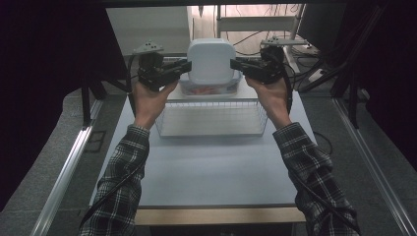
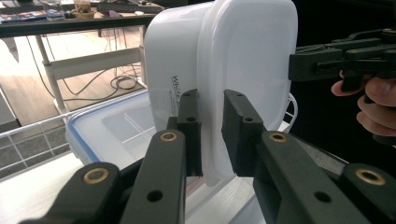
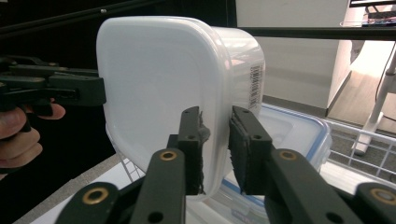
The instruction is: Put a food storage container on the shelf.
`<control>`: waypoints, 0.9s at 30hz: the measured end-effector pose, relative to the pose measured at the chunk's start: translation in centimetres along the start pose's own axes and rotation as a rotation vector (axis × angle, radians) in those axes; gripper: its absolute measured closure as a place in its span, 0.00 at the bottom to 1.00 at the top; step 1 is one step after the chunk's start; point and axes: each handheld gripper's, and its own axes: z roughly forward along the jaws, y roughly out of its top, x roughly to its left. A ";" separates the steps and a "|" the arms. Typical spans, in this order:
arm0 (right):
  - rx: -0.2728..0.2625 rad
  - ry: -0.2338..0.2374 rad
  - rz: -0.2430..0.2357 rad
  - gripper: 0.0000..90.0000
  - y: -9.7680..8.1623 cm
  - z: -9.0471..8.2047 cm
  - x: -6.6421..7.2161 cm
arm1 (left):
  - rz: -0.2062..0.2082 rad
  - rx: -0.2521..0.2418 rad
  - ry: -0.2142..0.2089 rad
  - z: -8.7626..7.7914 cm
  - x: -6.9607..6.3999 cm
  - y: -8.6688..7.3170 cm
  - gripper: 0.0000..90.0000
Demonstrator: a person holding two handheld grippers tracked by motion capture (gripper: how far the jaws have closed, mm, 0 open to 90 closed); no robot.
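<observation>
A white plastic container [image 1: 211,60] hangs in the air at the far middle of the table, tipped so that its broad flat face turns toward the person. My left gripper [image 1: 187,65] is shut on its left rim; in the left gripper view the two jaws [image 2: 212,100] clamp the thin lip of the container [image 2: 247,51]. My right gripper [image 1: 235,64] is shut on the opposite rim, its jaws [image 3: 217,116] pinching the lip of the container [image 3: 154,79]. Each gripper view also shows the other gripper [image 2: 322,63] [image 3: 74,91] at the far edge.
Under the held container lies a clear box with a blue-rimmed lid [image 1: 209,89] [image 2: 107,130] [image 3: 294,130]. A white wire basket [image 1: 211,119] stands just in front of it. The pale tabletop [image 1: 206,167] stretches toward the person. Cables and a shelf frame lie behind.
</observation>
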 end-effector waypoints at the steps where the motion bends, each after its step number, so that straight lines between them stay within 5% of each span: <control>1: 0.000 0.000 0.000 0.81 0.0 0.0 0.0 | 0.000 0.000 0.000 0.0 0.0 0.0 0.85; 12: -0.012 -0.022 0.004 0.74 0.7 0.8 0.1 | -0.010 -0.016 0.032 0.7 0.7 0.3 0.70; 24: 0.005 -0.041 0.012 0.72 1.2 2.1 -0.4 | -0.019 0.003 0.041 2.1 1.2 0.8 0.67; 27: 0.006 -0.037 0.029 0.70 1.4 2.4 -0.7 | -0.049 -0.005 0.028 2.6 1.7 0.9 0.65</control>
